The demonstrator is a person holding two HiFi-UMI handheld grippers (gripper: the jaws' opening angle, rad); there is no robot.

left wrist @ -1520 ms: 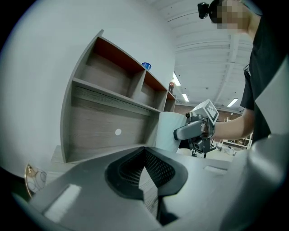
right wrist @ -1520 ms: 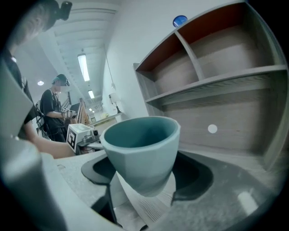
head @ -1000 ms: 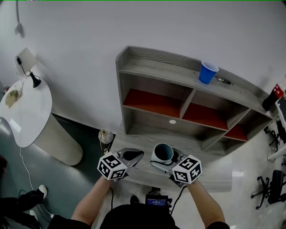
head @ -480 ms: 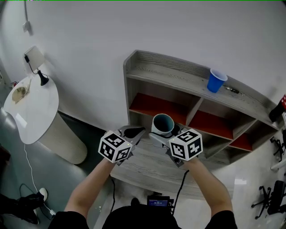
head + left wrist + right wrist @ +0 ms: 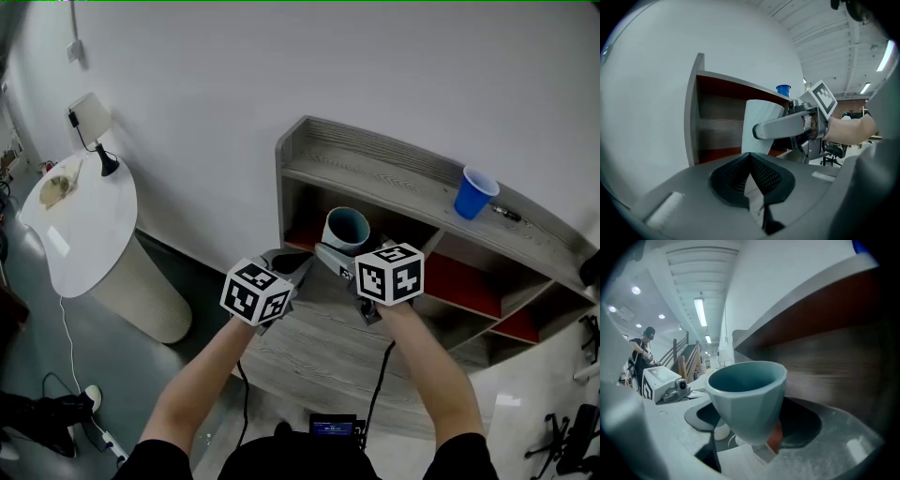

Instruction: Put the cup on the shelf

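Observation:
My right gripper [image 5: 345, 258] is shut on a pale teal cup [image 5: 347, 230], which stands upright with its mouth up. In the right gripper view the cup [image 5: 745, 394] sits between the jaws, close to the shelf's red-backed compartment. The grey wooden shelf [image 5: 394, 178] stands against the white wall, and the cup hangs in front of its upper left opening. My left gripper [image 5: 286, 267] is just left of the cup, shut with nothing in it. The left gripper view shows the cup [image 5: 759, 124] and a right gripper finger [image 5: 778, 129] ahead.
A blue plastic cup [image 5: 475, 194] and a small dark pen-like thing [image 5: 506, 214] rest on the shelf's top board. A white round table [image 5: 84, 234] with a lamp [image 5: 94, 117] stands at the left. Near my feet lies a small device [image 5: 328, 427].
Both grippers have risen and moved toward the shelf, the cup still held in the right one. The cup went from over the low front board to the upper left compartment's opening.

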